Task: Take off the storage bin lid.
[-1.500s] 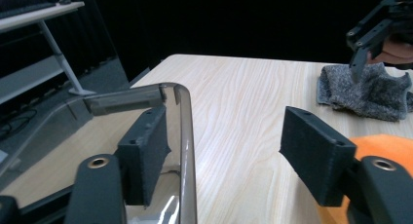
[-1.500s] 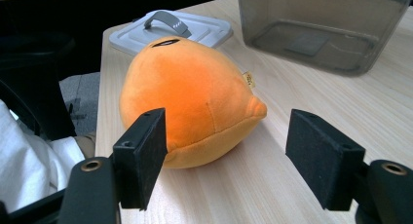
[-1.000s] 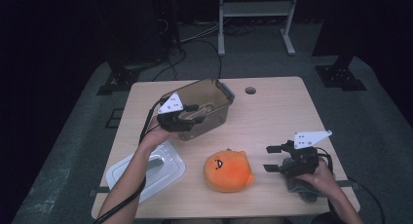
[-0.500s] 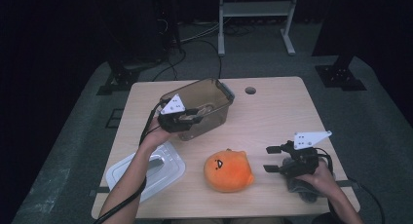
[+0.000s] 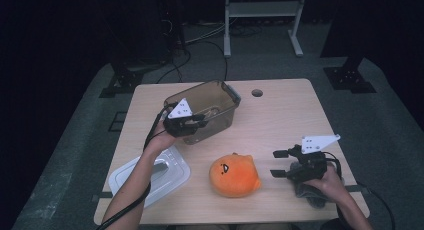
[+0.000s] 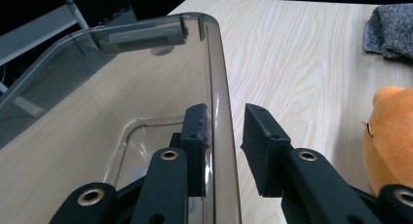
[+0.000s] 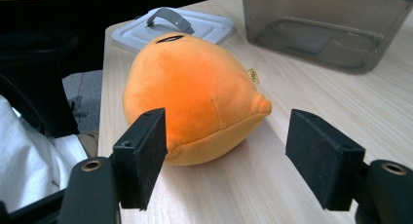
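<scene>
Pale wooden table [image 5: 295, 125]: smoky bin [image 5: 210, 107], white lid [image 5: 150, 177], orange plush [image 5: 235, 176], grey cloth [image 5: 310, 195].

In the left gripper view, the smoky transparent plastic storage box [image 6: 146, 58] ran off the left and bottom edges. There too, the round orange plush toy [image 6: 389, 131] was cut by the right edge, its face largely out of frame, and a grey knitted cloth [image 6: 392, 27] was clipped at the upper right. In the right gripper view, the box [image 7: 326, 24] lost its upper part to the top edge. There the toy hid part of the white handled lid [image 7: 195, 22].
</scene>
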The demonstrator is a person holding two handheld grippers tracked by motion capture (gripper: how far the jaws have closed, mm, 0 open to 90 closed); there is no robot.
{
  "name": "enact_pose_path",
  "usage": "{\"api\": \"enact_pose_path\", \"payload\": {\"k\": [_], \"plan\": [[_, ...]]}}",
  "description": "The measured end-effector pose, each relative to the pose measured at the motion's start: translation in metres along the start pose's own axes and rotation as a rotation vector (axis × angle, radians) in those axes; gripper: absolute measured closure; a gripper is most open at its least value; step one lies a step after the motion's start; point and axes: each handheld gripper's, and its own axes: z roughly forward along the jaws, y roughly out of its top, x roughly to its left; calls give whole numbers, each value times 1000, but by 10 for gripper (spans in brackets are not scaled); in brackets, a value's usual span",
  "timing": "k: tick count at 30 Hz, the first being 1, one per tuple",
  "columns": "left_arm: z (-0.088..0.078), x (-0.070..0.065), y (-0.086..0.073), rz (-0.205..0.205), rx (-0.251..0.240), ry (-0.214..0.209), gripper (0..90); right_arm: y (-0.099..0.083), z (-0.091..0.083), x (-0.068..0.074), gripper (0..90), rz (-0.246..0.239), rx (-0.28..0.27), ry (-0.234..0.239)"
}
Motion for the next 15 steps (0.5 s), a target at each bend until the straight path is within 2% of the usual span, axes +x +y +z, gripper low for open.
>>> {"api": "enact_pose_path", "payload": {"k": [6, 15], "plan": [[1, 1, 0, -4, 5, 10, 720, 0, -1, 0, 304, -1, -4, 0], [6, 3, 0, -8, 22, 10, 692, 0, -1, 0, 303, -2, -6, -1]]}}
